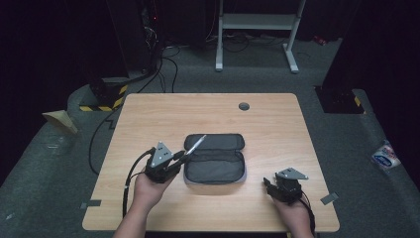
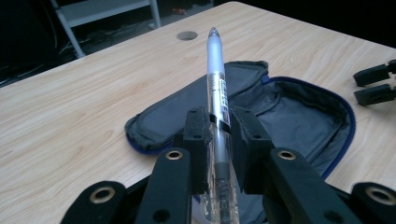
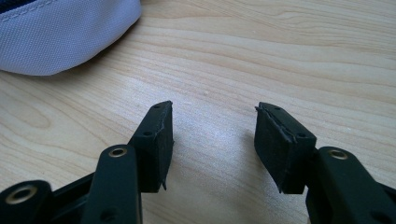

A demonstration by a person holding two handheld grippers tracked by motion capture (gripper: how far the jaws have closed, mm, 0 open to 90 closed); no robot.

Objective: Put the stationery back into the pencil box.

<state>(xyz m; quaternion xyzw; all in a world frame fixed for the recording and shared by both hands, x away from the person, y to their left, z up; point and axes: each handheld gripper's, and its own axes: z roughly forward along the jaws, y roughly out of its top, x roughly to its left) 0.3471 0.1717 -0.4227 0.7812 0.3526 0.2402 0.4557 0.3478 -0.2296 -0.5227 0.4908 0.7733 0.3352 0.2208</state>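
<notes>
A grey pencil case [image 1: 215,158] lies unzipped and spread open in the middle of the wooden table [image 1: 148,119]. My left gripper [image 1: 182,158] is shut on a clear and silver pen [image 1: 196,144], which sticks out over the case's left part. In the left gripper view the pen [image 2: 217,79] runs up between the two pads [image 2: 196,135], above the open case [image 2: 299,116]. My right gripper [image 1: 269,184] rests low on the table to the right of the case, open with nothing between its jaws. The right gripper view has it [image 3: 212,140] over bare wood, a corner of the case [image 3: 65,32] at top left.
A round cable hole [image 1: 243,106] sits near the table's far edge. Beyond the table stand a white metal frame [image 1: 257,29] and dark equipment with cables on the floor. A wedge of foam [image 1: 60,120] lies on the floor at left, a plastic packet [image 1: 386,156] at right.
</notes>
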